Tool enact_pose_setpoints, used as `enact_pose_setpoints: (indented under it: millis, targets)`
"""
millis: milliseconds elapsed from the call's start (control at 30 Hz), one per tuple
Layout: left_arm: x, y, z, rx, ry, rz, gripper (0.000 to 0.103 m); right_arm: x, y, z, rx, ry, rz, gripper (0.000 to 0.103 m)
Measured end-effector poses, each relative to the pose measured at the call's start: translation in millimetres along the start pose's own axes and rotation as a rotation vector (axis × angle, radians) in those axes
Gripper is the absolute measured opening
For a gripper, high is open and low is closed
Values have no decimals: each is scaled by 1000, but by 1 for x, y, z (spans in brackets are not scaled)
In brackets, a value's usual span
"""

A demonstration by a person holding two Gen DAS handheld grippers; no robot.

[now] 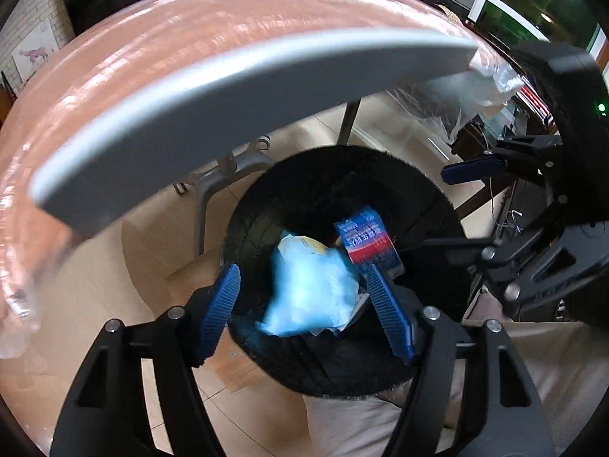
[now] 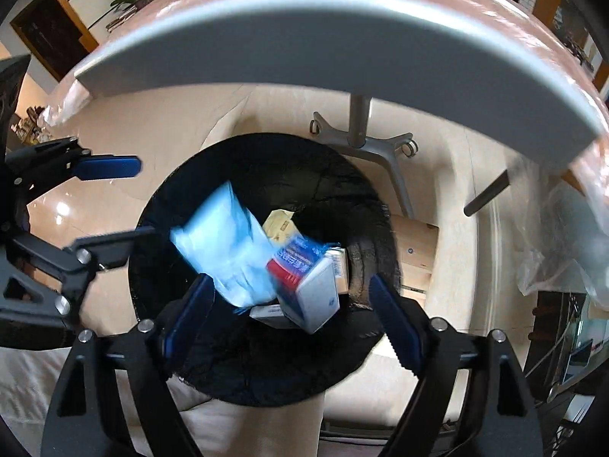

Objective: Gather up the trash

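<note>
Directly beneath the left gripper, whose ribbed blue pads stand spread and touch nothing, a crumpled pale-blue plastic bag hangs blurred over the round black bin; beyond it drops a glossy blue-and-red box. Both look released, so this load seems nearly binned.

Between the spread jaws of the right gripper, also holding nothing, the same stiff rectangular box shows a white end, the limp bag just left of it. Above, the grey desk edge shows no more trash.
</note>
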State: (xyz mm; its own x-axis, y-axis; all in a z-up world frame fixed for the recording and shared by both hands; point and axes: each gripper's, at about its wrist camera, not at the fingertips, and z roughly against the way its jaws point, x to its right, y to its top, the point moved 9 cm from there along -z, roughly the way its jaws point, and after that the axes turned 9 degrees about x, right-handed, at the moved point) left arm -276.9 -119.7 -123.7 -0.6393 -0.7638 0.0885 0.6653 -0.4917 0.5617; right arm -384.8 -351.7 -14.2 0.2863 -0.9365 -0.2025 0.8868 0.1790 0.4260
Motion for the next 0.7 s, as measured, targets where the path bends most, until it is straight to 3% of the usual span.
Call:
enact_pose_setpoints:
  millis: [100, 167, 200, 267, 300, 367, 500, 633, 700]
  targets:
    - [0, 20, 36, 76, -18, -10, 70, 3, 14, 31, 48, 19, -7, 82]
    - [-6, 49, 77, 184, -33, -11, 72, 5, 37, 69, 137, 33, 14, 82]
    - [-14, 67, 96, 243, -24, -7, 83, 9, 48, 81, 174, 25, 24, 84]
    - [-37, 98, 119, 343, 19, 22, 102, 27, 83, 108, 280, -35, 42, 99]
    - [-59, 119, 126, 399, 60, 65, 102, 43, 106, 117, 340, -75, 32, 99]
    - [-97, 147, 121, 438, 125, 152, 102, 74, 142, 117, 387, -132, -12, 99]
    - [-175, 177, 80, 410, 251, 291, 101, 154, 200, 81, 371, -266, -110, 99]
    - [-247, 184, 32, 325, 367, 393, 101, 209, 231, 47, 338, -335, -174, 99]
    - [-264, 185, 21, 304, 397, 423, 101, 231, 242, 30, 312, -373, -179, 99]
